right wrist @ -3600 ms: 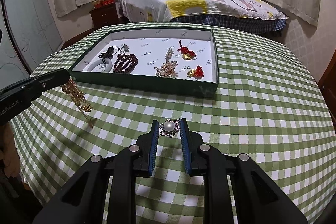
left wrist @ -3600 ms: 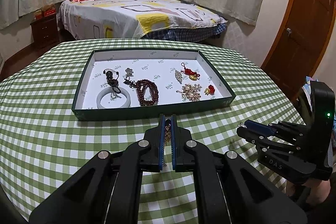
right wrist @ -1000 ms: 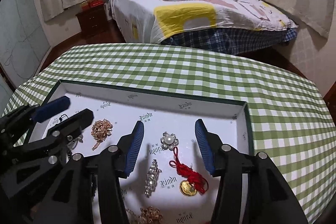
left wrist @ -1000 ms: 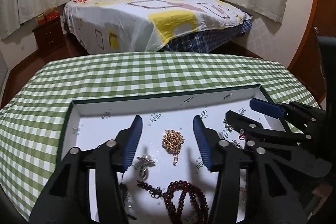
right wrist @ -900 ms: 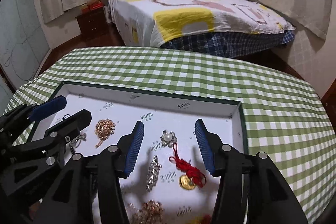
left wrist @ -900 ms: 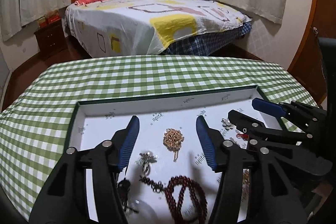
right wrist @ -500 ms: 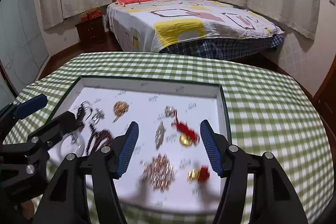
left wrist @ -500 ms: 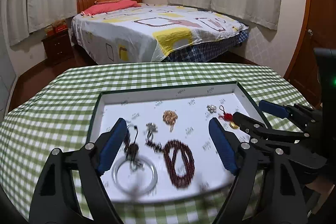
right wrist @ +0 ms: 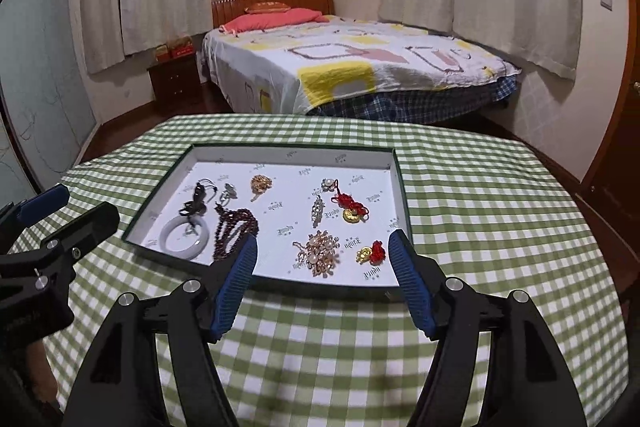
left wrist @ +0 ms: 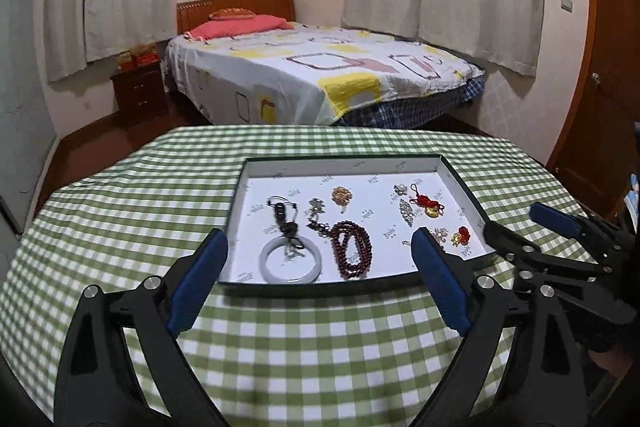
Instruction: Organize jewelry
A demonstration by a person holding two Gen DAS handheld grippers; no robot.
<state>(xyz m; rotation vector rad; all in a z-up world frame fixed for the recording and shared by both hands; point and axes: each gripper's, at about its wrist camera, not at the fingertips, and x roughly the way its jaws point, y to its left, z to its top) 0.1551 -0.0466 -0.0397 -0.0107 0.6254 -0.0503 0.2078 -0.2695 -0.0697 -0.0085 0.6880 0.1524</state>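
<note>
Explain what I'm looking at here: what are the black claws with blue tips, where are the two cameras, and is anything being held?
Each claw is a handheld two-finger gripper, one in each of a person's hands, with a fisheye camera looking along its fingers. One picture comes from the left gripper, the other from the right gripper; each also shows the other gripper at its edge. Both sit above a table with a green checked cloth, facing a shallow tray of jewelry: a white bangle, dark red beads, a gold chain, a pearl flower brooch, a red knot charm. Both sets of jaws are opening with nothing between them, so nothing is held.
</note>
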